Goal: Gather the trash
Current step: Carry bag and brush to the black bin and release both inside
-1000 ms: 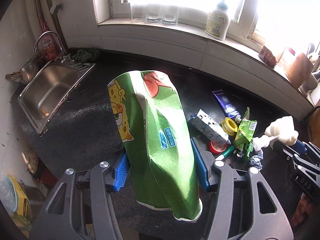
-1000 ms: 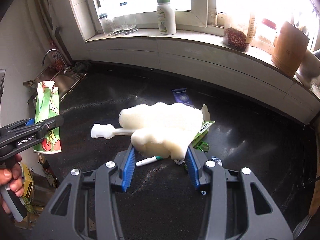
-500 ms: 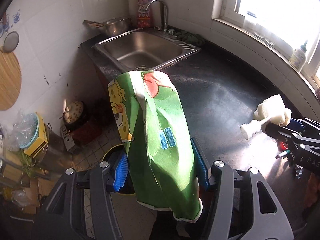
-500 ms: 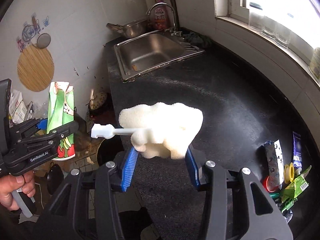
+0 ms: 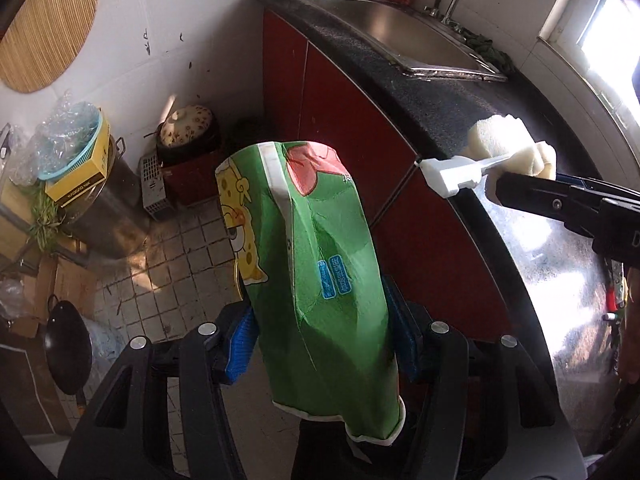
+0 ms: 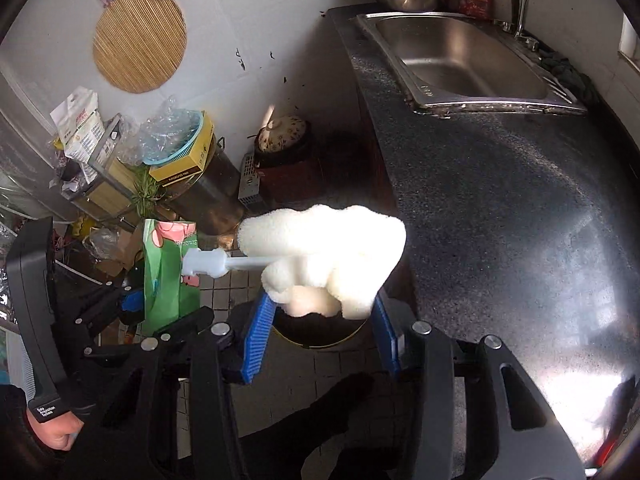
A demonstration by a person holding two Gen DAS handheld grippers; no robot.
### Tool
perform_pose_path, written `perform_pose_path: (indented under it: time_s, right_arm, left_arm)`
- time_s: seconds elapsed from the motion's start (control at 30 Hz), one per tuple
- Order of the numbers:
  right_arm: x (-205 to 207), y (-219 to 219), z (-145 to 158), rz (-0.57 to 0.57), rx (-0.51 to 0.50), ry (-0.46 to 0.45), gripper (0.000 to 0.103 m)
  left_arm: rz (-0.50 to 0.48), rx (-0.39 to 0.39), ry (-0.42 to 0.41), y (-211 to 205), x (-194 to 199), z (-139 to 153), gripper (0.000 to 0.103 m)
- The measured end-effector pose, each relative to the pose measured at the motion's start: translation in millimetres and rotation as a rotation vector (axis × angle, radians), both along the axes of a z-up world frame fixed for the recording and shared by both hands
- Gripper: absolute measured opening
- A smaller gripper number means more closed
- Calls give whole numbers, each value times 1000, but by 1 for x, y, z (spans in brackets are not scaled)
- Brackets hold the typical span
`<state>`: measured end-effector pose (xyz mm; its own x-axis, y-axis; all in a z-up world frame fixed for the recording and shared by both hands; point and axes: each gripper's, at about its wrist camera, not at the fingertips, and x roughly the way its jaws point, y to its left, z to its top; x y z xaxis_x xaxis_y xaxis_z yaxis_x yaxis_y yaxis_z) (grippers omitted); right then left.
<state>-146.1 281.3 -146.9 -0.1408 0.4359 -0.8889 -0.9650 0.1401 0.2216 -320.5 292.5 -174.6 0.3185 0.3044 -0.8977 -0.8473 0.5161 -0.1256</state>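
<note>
My left gripper (image 5: 320,336) is shut on a green cartoon-printed carton (image 5: 312,256), held up over the tiled floor beside the counter. The same carton (image 6: 170,272) shows at the left of the right wrist view. My right gripper (image 6: 320,320) is shut on a white sponge brush (image 6: 324,248) whose plastic handle sticks out to the left. That sponge brush (image 5: 504,152) hangs over the counter edge in the left wrist view. Directly under the sponge sits a dark round bin (image 6: 320,330) with a yellow rim, mostly hidden by the sponge and the jaws.
A dark stone counter (image 6: 500,200) with a steel sink (image 6: 460,60) runs along the right, above red cabinet doors (image 5: 352,128). On the floor stand a clay pot (image 6: 282,136), a metal drum (image 6: 204,188) with boxes on top, and a black wok (image 5: 64,356).
Both grippers swung left, off the counter and down over the floor, rolling as they went. Each kept its grip. The counter litter has left view and the bin has come under the sponge.
</note>
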Motion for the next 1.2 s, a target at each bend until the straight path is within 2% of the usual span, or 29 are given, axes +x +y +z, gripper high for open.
perform_pose_path:
  time_s: [0.3, 0.43, 0.57, 0.7, 0.77, 0.83, 0.87, 0.9, 1.03, 1.2]
  right_arm:
    - [-14, 65, -90, 12, -116, 57, 48]
    - [-12, 81, -123, -9, -176, 63, 48]
    - [-7, 91, -144, -19, -214, 59, 49]
    - [-8, 97, -151, -13, -223, 59, 53]
    - [-9, 97, -149, -10, -219, 57, 67]
    - [-10, 99, -149, -5, -217, 63, 76]
    - [-11, 99, -148, -1, -216, 62, 80]
    - [-12, 100, -149, 3, -219, 66, 81]
    - [-13, 100, -144, 6, -215, 75, 81]
    - [-17, 94, -119, 15, -178, 89, 81]
  left_arm:
    - [61, -145, -47, 48, -6, -104, 56]
    - [85, -184, -63, 64, -6, -133, 56]
    - [70, -209, -63, 72, -7, -149, 57]
    - [67, -222, -64, 80, -9, -156, 58]
    - [74, -222, -58, 82, -9, -159, 60]
    - [85, -236, -59, 84, -10, -162, 70]
    - [95, -231, -57, 84, -11, -162, 80]
    - [102, -219, -54, 83, -11, -160, 84]
    - [109, -218, -40, 83, -11, -160, 84]
    - [100, -197, -20, 77, -12, -146, 84]
